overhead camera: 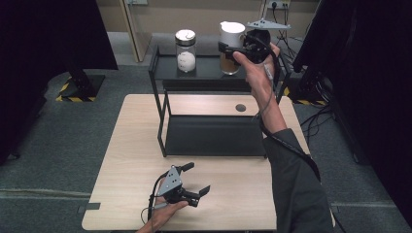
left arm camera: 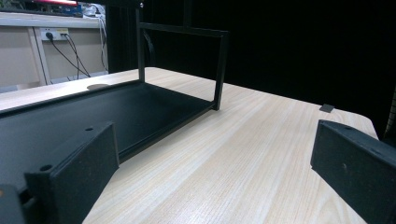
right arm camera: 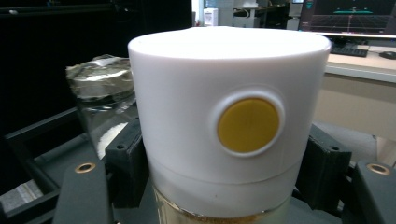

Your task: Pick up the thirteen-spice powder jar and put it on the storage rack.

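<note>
Gripping the white-lidded jar from its near side, the right gripper has its two black jaws closed against the jar's flanks; in the right gripper view the jaw blocks press on either side of the container just where the white lid meets the glass, with brown granular contents visible at the lower edge and a round yellow button on the lid facing the camera. The jar stands upright directly between the jaws, at the right end of the rack's upper shelf; whether its base touches the shelf or is just clear of it cannot be told. Just beyond the gripper's left jaw, on the same shelf, stands a second glass jar with a metal lid and white contents, near the held jar but not touching it. Below and nearer than the gripper lies the lower shelf of the black rack, resting on the wooden table. Well apart from all this, at the table's near edge, the left gripper is held low over the wood with its jaws spread wide and nothing between them; the left gripper view looks between them along the tabletop toward the rack's lower shelf.
</note>
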